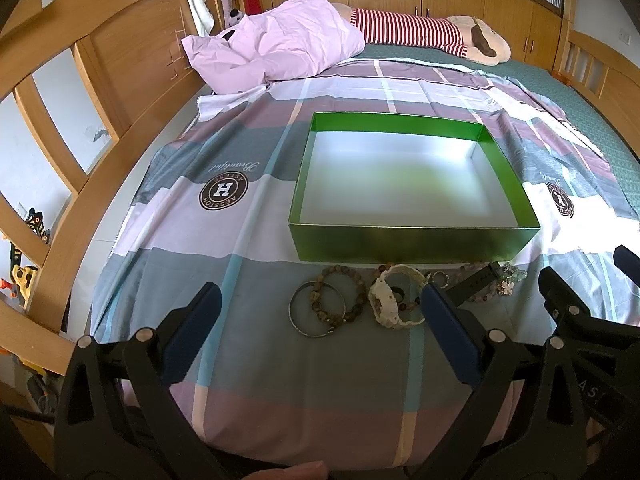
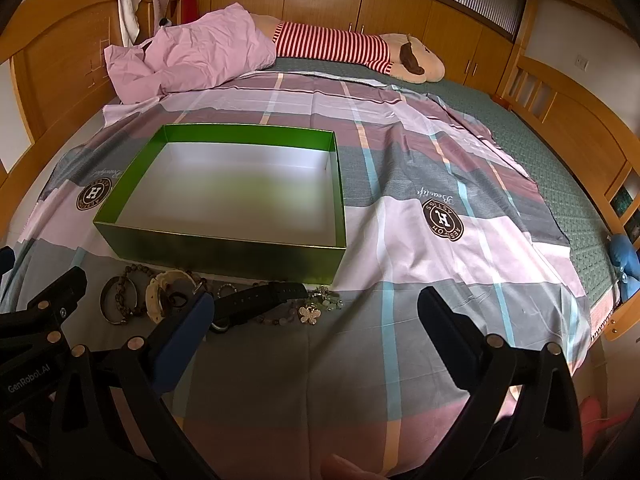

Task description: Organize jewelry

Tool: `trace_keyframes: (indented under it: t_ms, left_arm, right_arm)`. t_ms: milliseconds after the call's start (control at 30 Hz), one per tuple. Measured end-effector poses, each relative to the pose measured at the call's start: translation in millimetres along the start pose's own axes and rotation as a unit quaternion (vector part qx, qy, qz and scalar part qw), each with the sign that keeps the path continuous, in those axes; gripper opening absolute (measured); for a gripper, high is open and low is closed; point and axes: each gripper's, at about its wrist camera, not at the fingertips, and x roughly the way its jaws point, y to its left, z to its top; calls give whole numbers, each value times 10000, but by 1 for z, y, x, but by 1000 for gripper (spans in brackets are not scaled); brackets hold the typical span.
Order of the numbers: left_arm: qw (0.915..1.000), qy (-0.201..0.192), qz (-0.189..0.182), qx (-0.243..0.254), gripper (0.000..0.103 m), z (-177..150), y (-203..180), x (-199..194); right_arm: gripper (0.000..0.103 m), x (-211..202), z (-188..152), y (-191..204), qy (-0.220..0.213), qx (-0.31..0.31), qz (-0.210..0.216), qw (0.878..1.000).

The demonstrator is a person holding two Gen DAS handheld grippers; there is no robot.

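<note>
- The left gripper [image 1: 320, 308] has its jaws spread wide and holds nothing; it hangs low over the bedspread [image 1: 256, 360], aimed at the row of jewelry.
- The right gripper [image 2: 316, 312] is likewise wide open and empty, and most of the cloth between its fingers is bare.
- The jewelry lies in a line on the bedspread along the near wall of the green box [image 1: 412, 246], which stands open and empty.
- Between the left fingers sit a metal bangle [image 1: 316, 310] overlapped by a brown bead bracelet [image 1: 340, 294], with a white watch [image 1: 396, 298] just beside them toward the right fingertip.
- Further right lie a black watch strap [image 2: 260, 300], long axis roughly parallel to the box wall, and a beaded strand with a butterfly charm [image 2: 311, 315].
- The left gripper looks nearer the bangle and beads, which lie straight ahead of it; the strap and charm lie ahead and to the left of the right gripper, beside its left finger.
- The box is beyond the jewelry, so any piece must go forward and over the wall.
- The left gripper's right finger covers part of the strap, the right gripper's left finger hides the strap's near end, and small pieces near the charm are tangled and hard to separate.
</note>
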Motion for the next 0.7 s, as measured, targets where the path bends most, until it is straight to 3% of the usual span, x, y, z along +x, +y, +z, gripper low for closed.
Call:
trace_keyframes:
  t_ms: [700]
  left_arm:
    - [10000, 57, 35, 71, 99, -3, -3, 6]
  right_arm:
    - [100, 3, -1, -2, 9, -27, -46, 10000]
